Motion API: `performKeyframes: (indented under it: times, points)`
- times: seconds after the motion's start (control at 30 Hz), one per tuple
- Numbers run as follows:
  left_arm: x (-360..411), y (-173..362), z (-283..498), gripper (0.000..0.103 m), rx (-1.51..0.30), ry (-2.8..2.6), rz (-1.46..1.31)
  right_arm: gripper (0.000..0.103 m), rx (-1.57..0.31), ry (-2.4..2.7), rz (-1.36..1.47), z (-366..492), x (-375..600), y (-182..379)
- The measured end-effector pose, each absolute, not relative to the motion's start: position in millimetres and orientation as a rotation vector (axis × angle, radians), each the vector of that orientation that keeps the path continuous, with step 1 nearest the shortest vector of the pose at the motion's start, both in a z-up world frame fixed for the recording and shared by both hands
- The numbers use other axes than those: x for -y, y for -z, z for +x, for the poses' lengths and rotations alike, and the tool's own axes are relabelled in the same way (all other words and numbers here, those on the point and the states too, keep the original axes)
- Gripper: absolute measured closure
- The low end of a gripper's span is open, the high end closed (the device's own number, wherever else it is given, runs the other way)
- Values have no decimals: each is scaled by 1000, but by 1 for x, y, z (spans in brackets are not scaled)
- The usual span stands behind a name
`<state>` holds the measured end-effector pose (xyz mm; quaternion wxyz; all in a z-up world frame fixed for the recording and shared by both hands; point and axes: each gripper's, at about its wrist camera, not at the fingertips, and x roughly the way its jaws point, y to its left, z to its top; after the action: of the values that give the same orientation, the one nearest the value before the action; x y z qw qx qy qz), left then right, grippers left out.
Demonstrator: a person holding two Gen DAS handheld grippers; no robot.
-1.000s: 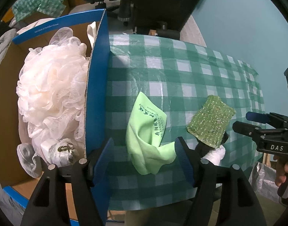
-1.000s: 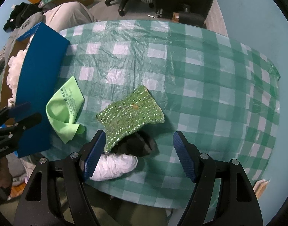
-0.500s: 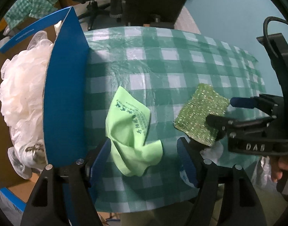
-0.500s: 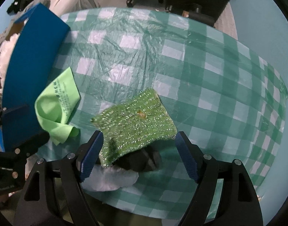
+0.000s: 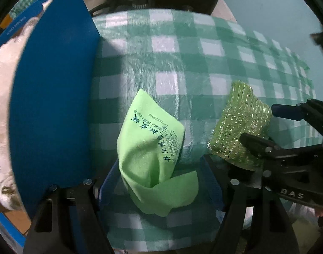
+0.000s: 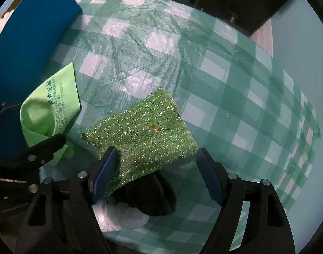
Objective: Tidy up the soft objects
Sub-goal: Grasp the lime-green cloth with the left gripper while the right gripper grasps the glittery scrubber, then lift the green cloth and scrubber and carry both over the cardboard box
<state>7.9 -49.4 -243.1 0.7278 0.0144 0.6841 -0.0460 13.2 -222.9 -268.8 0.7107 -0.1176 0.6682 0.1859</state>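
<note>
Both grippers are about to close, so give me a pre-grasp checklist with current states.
1. Left gripper open: ok.
2. Light green cloth between the left gripper's fingers: ok.
3. Right gripper open: ok.
4. Glittery green scrubber between the right gripper's fingers: ok.
5. Scrubber free of the black and white items under it: cannot tell.
6. Blue box has room beside the white mesh: cannot tell.
</note>
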Motion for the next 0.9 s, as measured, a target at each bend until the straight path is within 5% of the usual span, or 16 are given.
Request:
performKeyframes:
  times: [0.13, 0.17, 0.2, 0.27, 0.43, 0.9]
  points:
    - [50, 253, 7, 31, -1518, 100, 32, 67, -1492, -453, -235, 13, 218, 271]
    - [49, 254, 7, 44, -1521, 100, 28, 83, -1492, -464, -223, 13, 218, 270]
    - [47, 254, 6, 51, -1523, 102, 21, 87, -1493, -471, -209, 12, 219, 270]
    - [44, 255, 4, 71, -1529, 111, 0, 90, -1487, -479, -179, 12, 222, 268]
    - [42, 250, -2, 90, -1510, 142, -25, 94, -1486, -494, -64, 22, 244, 258]
    - [44, 206, -7, 96, -1418, 211, -64, 95, -1409, -511, 35, 11, 264, 225]
